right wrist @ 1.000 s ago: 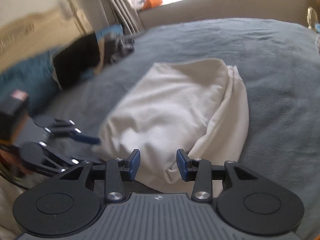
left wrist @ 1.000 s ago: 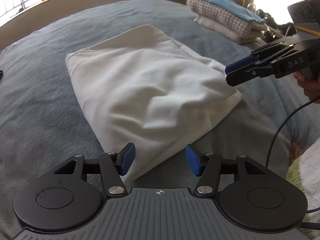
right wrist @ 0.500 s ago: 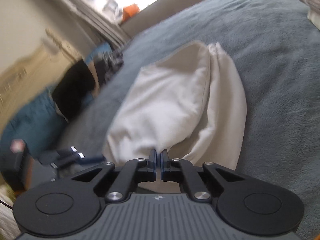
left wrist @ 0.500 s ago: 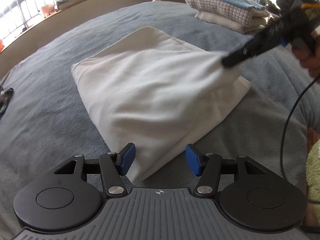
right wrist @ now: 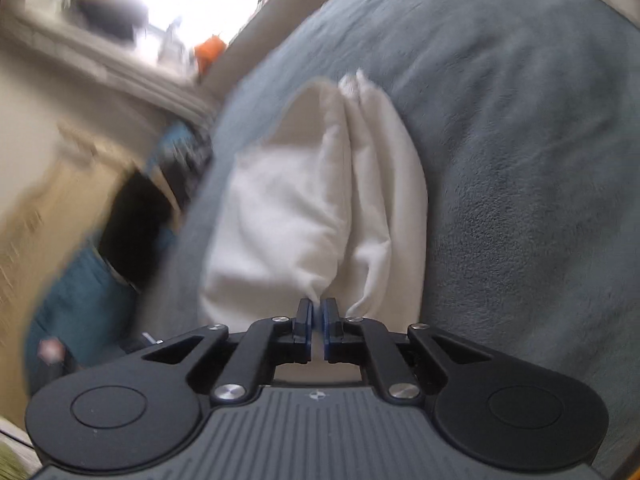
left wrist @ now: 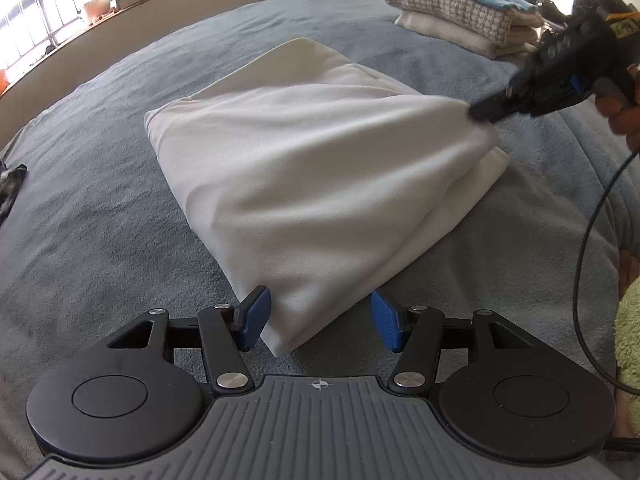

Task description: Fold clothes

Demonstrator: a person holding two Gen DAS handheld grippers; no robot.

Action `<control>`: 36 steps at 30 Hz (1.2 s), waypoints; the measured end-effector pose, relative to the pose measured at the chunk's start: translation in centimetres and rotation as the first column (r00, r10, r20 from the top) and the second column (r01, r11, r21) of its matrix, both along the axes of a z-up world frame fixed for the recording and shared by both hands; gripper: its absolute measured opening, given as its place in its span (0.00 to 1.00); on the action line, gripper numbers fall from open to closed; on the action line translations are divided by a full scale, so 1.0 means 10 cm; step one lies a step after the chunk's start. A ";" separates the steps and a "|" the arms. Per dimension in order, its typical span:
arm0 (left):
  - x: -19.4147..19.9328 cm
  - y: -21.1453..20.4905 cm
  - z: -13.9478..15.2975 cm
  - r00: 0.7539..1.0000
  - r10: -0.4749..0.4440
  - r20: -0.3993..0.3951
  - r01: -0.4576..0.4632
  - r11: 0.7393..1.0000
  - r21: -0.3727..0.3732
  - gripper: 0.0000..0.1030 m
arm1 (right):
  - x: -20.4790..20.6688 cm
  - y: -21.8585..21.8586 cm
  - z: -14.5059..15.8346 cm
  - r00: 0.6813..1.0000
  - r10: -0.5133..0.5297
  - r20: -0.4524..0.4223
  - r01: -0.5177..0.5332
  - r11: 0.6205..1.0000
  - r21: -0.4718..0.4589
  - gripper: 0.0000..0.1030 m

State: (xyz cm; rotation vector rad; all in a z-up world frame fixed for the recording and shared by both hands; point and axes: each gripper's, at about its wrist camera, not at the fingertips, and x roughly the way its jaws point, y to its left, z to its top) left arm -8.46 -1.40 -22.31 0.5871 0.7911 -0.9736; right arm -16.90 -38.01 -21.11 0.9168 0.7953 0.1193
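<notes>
The right gripper is seen with its fingers pressed together on a pinch of the white garment, a top layer at its right corner being held lifted off the lower layers. The left gripper is held low at the near corner of the garment, its fingers spread apart to either side of that corner and closed on nothing. The garment is found on the grey-blue bed, already doubled into a thick, roughly rectangular bundle; it is judged that folding is well advanced, though whether the raised layer is being laid over or merely straightened cannot be settled. A stack of folded clothes is noted at the far right, well apart. A black cable hangs at the right. Nothing is seen lying across the garment.
</notes>
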 end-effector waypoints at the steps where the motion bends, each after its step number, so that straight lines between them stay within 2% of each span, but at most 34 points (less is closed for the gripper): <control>1: 0.00 0.00 0.00 1.000 0.000 -0.002 0.000 1.000 0.000 0.54 | -0.05 -0.05 -0.01 0.999 -0.035 0.017 0.034 0.999 0.040 0.13; 2: 0.00 0.00 -0.01 1.000 0.000 -0.003 0.000 1.000 0.001 0.54 | -0.09 -0.11 -0.02 0.998 -0.068 0.018 0.067 0.995 0.076 0.23; 4: 0.00 -0.01 -0.01 1.000 0.003 -0.005 -0.003 1.000 0.004 0.54 | -0.17 -0.21 -0.07 0.993 -0.119 0.002 0.117 0.984 0.132 0.35; 9: 0.00 -0.04 -0.03 1.000 0.004 0.005 -0.004 1.000 0.013 0.54 | -0.13 -0.27 -0.19 0.991 -0.121 -0.060 0.130 0.976 0.172 0.45; 15: 0.01 -0.02 0.00 1.000 0.011 0.013 -0.011 1.000 0.010 0.54 | 0.07 -0.14 -0.31 0.993 -0.054 -0.108 0.073 0.981 0.179 0.48; 20: 0.01 -0.01 -0.01 0.999 0.019 0.030 -0.019 1.000 0.012 0.54 | 0.19 -0.04 -0.29 0.995 0.008 -0.101 0.011 0.983 0.183 0.48; 25: 0.02 0.00 -0.04 0.998 0.028 0.047 -0.029 0.999 0.015 0.54 | 0.33 0.06 -0.23 0.993 0.064 -0.100 -0.049 0.989 0.141 0.48; 28: 0.03 0.00 -0.05 0.998 0.037 0.051 -0.037 0.999 0.016 0.54 | 0.36 0.11 -0.20 0.990 0.098 -0.105 -0.086 0.990 0.114 0.46; 31: 0.04 0.01 -0.06 0.997 0.045 0.055 -0.046 0.999 0.016 0.54 | 0.36 0.20 -0.16 0.987 0.117 -0.110 -0.112 0.992 0.049 0.33; 32: 0.05 0.01 -0.06 0.997 0.048 0.053 -0.049 0.999 0.015 0.54 | 0.36 0.24 -0.14 0.986 0.122 -0.111 -0.120 0.993 0.025 0.20; 33: 0.06 0.01 -0.06 0.998 0.051 0.047 -0.051 0.999 0.012 0.54 | 0.34 0.25 -0.13 0.986 0.120 -0.112 -0.121 0.993 -0.004 0.14; 36: 0.08 0.02 -0.04 0.998 0.054 0.034 -0.054 0.999 0.002 0.54 | 0.25 0.30 -0.02 0.992 0.115 -0.060 -0.119 0.991 -0.064 0.11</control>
